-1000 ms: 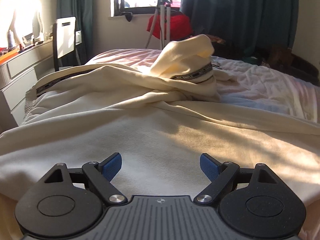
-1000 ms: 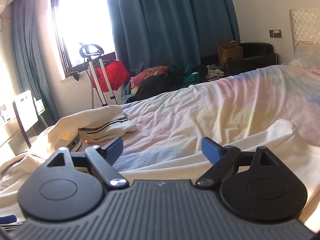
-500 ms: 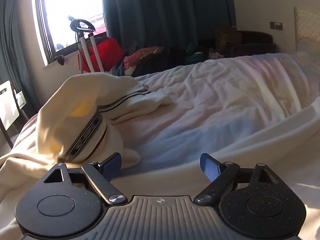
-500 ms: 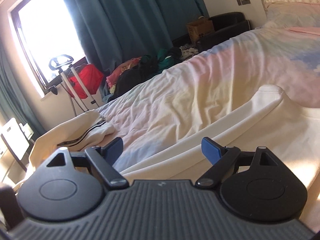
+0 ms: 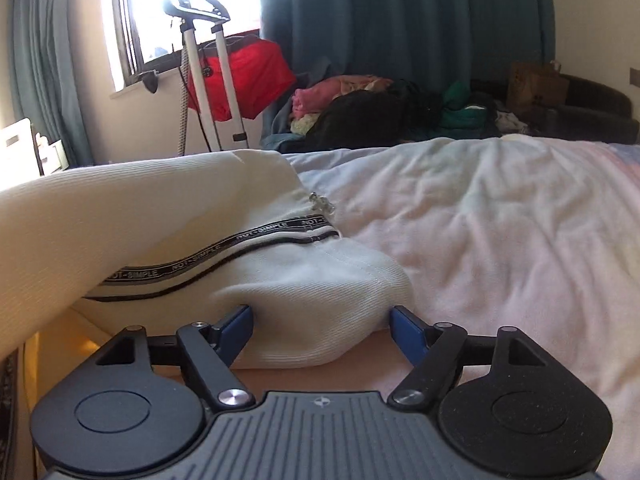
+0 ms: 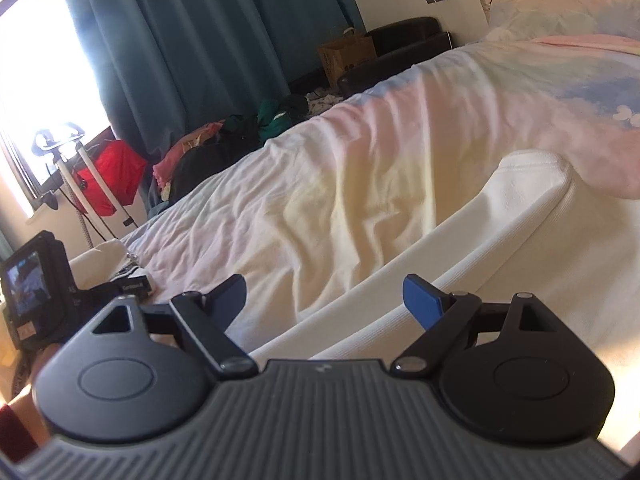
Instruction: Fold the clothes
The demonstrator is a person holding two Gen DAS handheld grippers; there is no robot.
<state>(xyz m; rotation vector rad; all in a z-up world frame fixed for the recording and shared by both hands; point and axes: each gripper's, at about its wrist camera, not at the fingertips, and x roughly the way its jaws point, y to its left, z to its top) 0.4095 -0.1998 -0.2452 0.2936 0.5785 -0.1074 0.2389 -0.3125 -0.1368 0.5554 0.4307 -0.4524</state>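
A cream garment with black lettered stripes (image 5: 192,248) lies bunched on the bed. My left gripper (image 5: 322,326) is open, its blue fingers (image 5: 406,330) on either side of a rounded fold of that cloth. In the right wrist view a long cream part of the garment (image 6: 500,224) stretches across the pastel bedsheet (image 6: 360,148). My right gripper (image 6: 326,294) is open and empty just above that cloth's near edge. The left gripper's camera (image 6: 32,288) shows at the far left there.
A red bag on a white stand (image 5: 236,72) stands under the window. A heap of clothes (image 5: 380,112) and a cardboard box (image 5: 536,88) lie by teal curtains beyond the bed. A pillow (image 6: 560,12) sits at the headboard.
My left gripper swung right and moved in until the bunched striped fold sits between its open fingers. My right gripper tilted and dropped closer to the garment's long edge.
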